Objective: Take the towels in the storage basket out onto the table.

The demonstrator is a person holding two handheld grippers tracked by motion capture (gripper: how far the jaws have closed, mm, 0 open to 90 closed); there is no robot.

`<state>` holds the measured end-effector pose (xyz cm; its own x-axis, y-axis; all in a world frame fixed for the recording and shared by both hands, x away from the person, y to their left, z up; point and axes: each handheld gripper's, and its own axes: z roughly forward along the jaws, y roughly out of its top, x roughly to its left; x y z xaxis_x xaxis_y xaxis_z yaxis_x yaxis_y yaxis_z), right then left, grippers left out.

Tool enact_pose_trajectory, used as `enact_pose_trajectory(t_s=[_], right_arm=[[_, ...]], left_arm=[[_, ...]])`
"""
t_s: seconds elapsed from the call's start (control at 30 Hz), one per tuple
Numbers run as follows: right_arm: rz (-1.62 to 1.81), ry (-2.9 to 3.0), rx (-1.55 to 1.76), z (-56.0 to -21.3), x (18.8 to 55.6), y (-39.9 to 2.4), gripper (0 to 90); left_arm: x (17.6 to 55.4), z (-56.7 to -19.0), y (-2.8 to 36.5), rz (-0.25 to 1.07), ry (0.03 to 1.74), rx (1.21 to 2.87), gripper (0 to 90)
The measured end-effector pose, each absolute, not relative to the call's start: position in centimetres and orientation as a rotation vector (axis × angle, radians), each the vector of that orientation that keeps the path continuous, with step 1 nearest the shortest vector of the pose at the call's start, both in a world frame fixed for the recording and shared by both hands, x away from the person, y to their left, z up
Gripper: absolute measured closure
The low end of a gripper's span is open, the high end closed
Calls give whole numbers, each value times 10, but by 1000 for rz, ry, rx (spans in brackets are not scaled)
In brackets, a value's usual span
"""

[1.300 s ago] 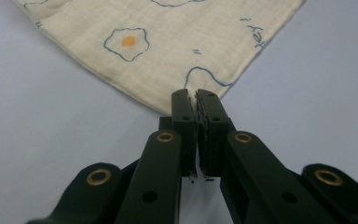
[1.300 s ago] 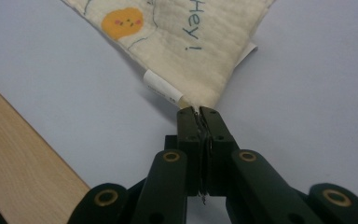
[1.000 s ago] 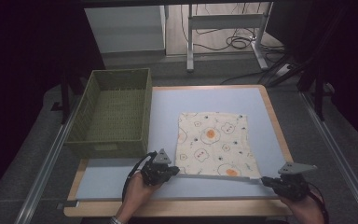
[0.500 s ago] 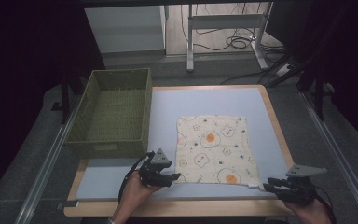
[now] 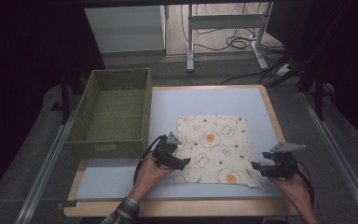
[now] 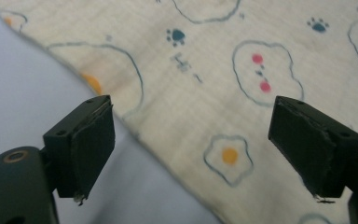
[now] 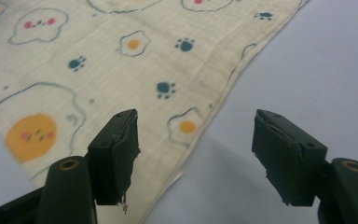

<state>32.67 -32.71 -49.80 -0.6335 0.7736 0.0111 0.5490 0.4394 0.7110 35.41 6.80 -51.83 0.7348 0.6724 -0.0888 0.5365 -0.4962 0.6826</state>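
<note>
Hidden or cut off: the person's forearms run off the bottom edge of the high view, one plaid sleeve cuff (image 5: 121, 211) showing on the left; the room at far left and far right is too dark to read; the cloth's edges run past the frame in both gripper views.
Hard to make out: the small white bit at the cloth's near right corner, whether a tag or a turned hem cannot be told.
Left gripper (image 5: 179, 162): black two-jaw gripper at the cloth's near left edge; its jaws have just been opening and stand wide apart, the pads pressing nothing. In the left gripper view (image 6: 200, 156) the cloth edge passes below and between the jaws.
Cloth: cream square cotton cloth printed with fried eggs and paw marks (image 5: 214, 148), lying flat on the table, right of the basket, between the two grippers.
Right gripper (image 5: 257, 167): black, with a grey three-cornered plate on top, at the cloth's near right corner; jaws just been opening, apart, holding nothing. In the right gripper view (image 7: 196, 158) the cloth corner lies under the left jaw.
Surface: pale blue tabletop with a light wooden rim (image 5: 121, 175).
Basket: olive-green woven rectangular basket (image 5: 114, 109) on the table's left part.
Room: grey floor, white metal table legs and black cables (image 5: 235, 43) beyond.
Count: two grippers, one cloth, one basket.
</note>
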Motion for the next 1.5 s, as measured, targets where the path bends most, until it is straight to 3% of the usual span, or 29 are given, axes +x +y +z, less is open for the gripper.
enact_pose_trajectory(t_s=[0.17,0.33,0.77,1.07,1.5], right_arm=[[979,2376,1185,-501,351,-326,278],[962,2368,1187,-499,372,-321,314],[1000,2355,1181,-499,426,-313,432],[968,2310,1256,-499,469,-313,614],[963,2242,1287,-509,507,-306,652]], left_arm=[[374,-515,58,281,909,2235,85],[395,-511,51,313,933,2229,79],[447,-513,57,466,1080,2180,301],[479,-517,61,505,1152,2137,445],[497,-521,74,532,1238,2075,538]])
